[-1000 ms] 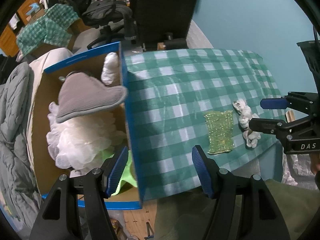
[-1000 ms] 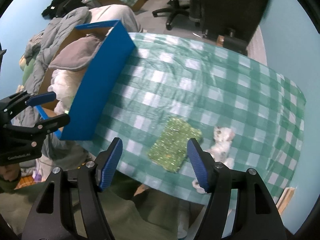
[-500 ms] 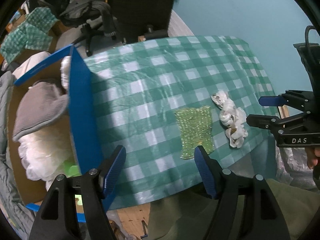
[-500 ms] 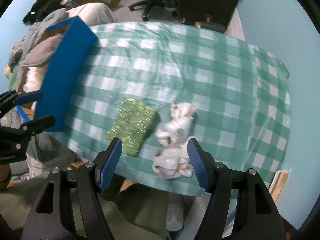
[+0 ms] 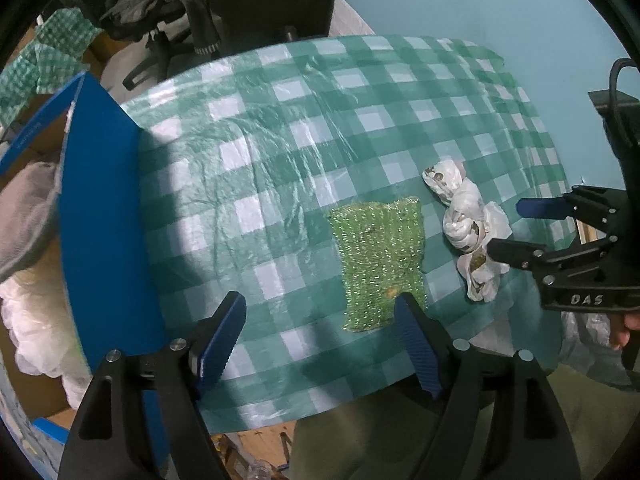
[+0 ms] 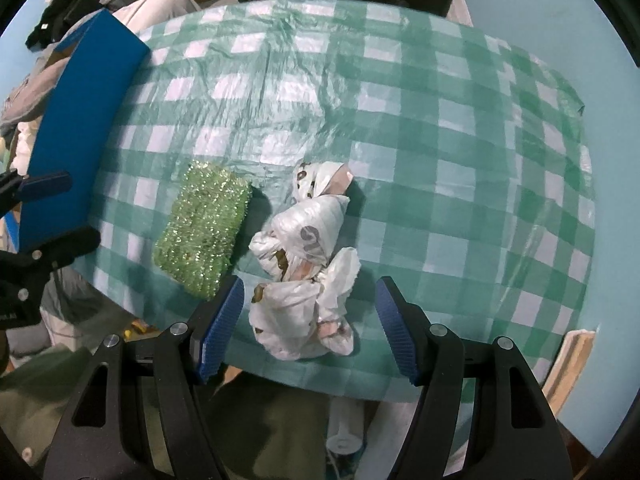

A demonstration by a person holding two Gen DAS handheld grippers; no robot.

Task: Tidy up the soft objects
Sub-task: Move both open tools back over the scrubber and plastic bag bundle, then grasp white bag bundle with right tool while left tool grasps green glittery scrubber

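A sparkly green scrubbing cloth (image 5: 380, 262) (image 6: 202, 227) lies flat near the front edge of the checked table (image 5: 280, 140) (image 6: 440, 140). Right of it sits a crumpled white patterned cloth bundle (image 5: 468, 236) (image 6: 308, 264). My left gripper (image 5: 320, 338) hovers above the table's front edge, its jaws opening, nothing between them; the green cloth's near end lies by its right finger. My right gripper (image 6: 308, 324) hangs open over the white bundle, whose lower half shows between the blue pads without contact. The right gripper also appears at the right edge (image 5: 510, 228).
A blue-walled cardboard box (image 5: 100, 220) (image 6: 80, 112) stands against the table's left side, holding a grey cloth (image 5: 24, 220) and white fluffy material (image 5: 36, 320). Office chairs (image 5: 168, 8) stand behind the table. A green-trousered lap lies under the front edge.
Both grippers have moved right along the table and lower. The box slid to the left of both views. The white bundle now lies between the right gripper's fingers. The left jaws have widened.
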